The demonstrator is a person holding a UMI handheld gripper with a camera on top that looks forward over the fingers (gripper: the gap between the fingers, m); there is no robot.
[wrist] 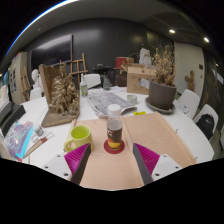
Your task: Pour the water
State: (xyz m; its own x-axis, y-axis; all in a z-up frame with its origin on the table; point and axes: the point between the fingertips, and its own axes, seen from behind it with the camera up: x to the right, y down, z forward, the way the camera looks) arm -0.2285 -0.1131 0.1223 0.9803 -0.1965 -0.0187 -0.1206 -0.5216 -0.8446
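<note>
We held the gripper (113, 160) wide open, holding nothing. The bottle (114, 127) stood upright on a red coaster (113, 147) just ahead of the fingers, beside the yellow-green mug (79, 137); its long axis was vertical, cap upward. We judged that we should close squarely on its middle.

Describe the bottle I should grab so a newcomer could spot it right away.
Start at the tan mat on the white table. Near its front edge, just ahead of the open gripper fingers, stands a small bottle on a red coaster. Unlike the yellow-green mug beside it, it is tall, dark-bodied and white-capped.
</note>
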